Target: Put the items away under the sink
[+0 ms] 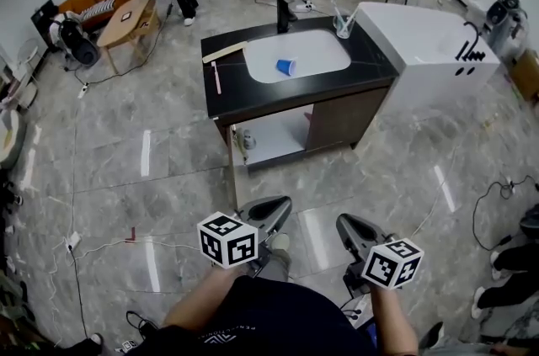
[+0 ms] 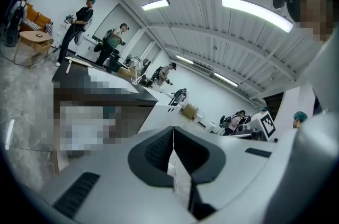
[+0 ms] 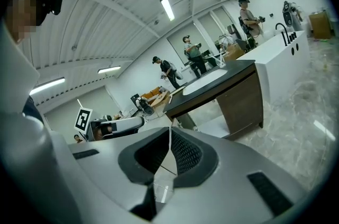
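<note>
A grey marble-tile floor spreads through a busy room, with people standing at the far end. Ahead of me stands the black-topped desk with its white sink. A blue cup lies on its side in the sink, a pink toothbrush lies on the desk's left part, and a clear tumbler stands at the far right corner. Under the sink the cupboard is open, its door swung toward me (something small sits at the left inside, too small to name). My left tool and right tool hang near me, well apart from the desk, each pressed together on nothing.
</note>
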The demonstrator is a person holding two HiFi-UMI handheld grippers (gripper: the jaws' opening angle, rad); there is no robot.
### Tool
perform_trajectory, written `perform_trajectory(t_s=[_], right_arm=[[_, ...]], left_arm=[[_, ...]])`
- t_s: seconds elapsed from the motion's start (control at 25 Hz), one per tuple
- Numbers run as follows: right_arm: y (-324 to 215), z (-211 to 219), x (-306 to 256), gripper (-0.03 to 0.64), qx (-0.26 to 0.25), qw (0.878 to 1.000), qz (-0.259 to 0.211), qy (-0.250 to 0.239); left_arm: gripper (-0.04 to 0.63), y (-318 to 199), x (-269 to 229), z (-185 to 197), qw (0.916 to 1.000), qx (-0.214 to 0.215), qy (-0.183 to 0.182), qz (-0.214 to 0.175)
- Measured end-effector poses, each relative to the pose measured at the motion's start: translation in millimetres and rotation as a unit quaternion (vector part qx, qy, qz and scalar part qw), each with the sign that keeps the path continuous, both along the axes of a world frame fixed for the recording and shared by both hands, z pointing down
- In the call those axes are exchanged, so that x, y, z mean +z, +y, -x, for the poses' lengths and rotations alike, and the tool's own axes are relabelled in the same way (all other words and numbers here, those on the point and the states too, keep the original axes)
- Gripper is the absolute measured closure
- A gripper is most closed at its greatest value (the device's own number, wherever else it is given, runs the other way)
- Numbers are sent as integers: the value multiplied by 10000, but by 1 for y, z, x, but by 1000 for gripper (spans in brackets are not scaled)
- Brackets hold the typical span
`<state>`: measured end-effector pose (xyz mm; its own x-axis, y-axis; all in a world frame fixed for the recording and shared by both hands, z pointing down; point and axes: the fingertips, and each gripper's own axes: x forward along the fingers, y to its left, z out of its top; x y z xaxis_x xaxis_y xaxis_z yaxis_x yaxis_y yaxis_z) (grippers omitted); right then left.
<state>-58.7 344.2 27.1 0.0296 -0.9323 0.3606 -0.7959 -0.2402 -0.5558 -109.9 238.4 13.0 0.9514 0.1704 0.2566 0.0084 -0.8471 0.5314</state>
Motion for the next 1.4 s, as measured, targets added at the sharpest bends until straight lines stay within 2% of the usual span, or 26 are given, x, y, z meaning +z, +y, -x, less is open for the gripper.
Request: perform_trajectory(t_s=[0.16, 0.4, 0.76, 0.96, 1.2, 1.32, 1.4], right_arm=[[-20, -26, 2, 578, 0, 9998, 175, 16], [-69, -58, -7, 579, -117, 9998, 144, 23], [-129, -87, 0, 579, -344, 9989, 310, 35], [-150, -102, 2, 578, -401, 9986, 344, -7], [-162, -127, 2, 578, -713, 9967, 378, 66], [-169, -148, 0, 578, -869, 9957, 315, 46], [-170, -158, -3, 578, -1023, 9944, 265, 38]], left_arm=[[586, -15, 1, -20, 9999, 71, 10, 109], [586, -54, -4, -44, 9999, 14, 88, 117], [586, -109, 2, -70, 9999, -86, 39, -95], [586, -134, 6, -81, 9998, -194, 73, 48], [586, -133, 8, -105, 9998, -194, 46, 51], [586, -134, 5, -122, 9993, -369, -24, 20], [588, -131, 2, -132, 9985, -523, 1, 185]])
